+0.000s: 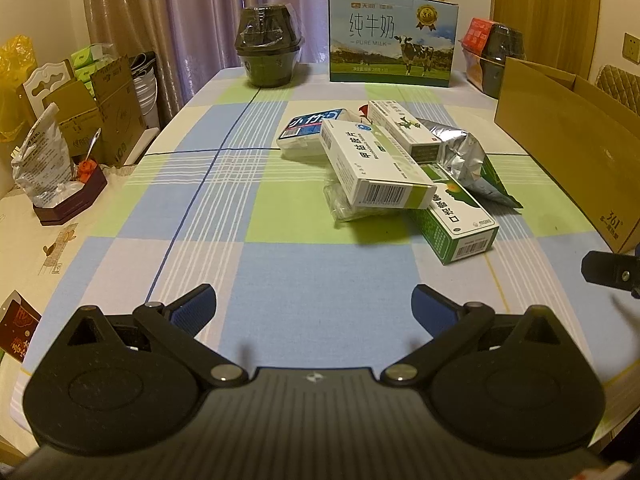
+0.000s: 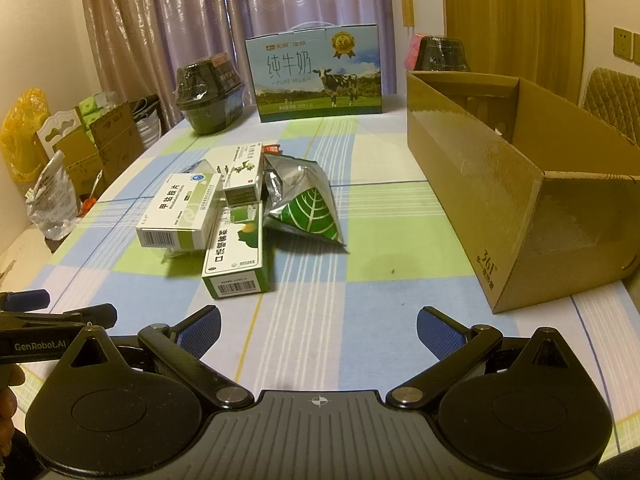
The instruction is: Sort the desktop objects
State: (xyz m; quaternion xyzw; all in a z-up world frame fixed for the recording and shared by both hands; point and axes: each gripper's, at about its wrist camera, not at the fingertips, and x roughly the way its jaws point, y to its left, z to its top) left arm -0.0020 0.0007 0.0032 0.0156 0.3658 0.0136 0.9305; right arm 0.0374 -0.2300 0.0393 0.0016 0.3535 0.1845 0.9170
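— Hovering low over the checked cloth (image 1: 280,264), the left gripper (image 1: 314,306) is spread wide with nothing between its blue pads (image 1: 196,306). And the other one?

— The right gripper (image 2: 318,330) is wide apart too, empty, above the same cloth; its pads (image 2: 438,334) are clear of everything. The tip of the left tool and a bit of a hand (image 2: 8,380) show at its left edge.

— Where are the things to sort?

— Heaped mid-table, ahead of both grippers and well apart from them. A white box (image 1: 372,168) lies tilted on top of a clear packet (image 1: 344,204) and partly over a green box (image 1: 456,224). A second white box (image 1: 404,128) sits behind, just beside a foil bag (image 1: 468,160) with a green leaf print. A blue-labelled pack (image 1: 308,132) lies at the heap's far left.

— And the carton?

— An open cardboard box (image 2: 480,200) stands to the right of the heap, near the right gripper; what can be seen of its inside is bare.

— Farther back?

— A milk case (image 1: 394,40) stands upright at the far edge, with a dark wrapped tub (image 1: 270,50) to its left and another tub (image 2: 440,54) behind the cardboard box. Curtains (image 1: 200,20) hang behind.
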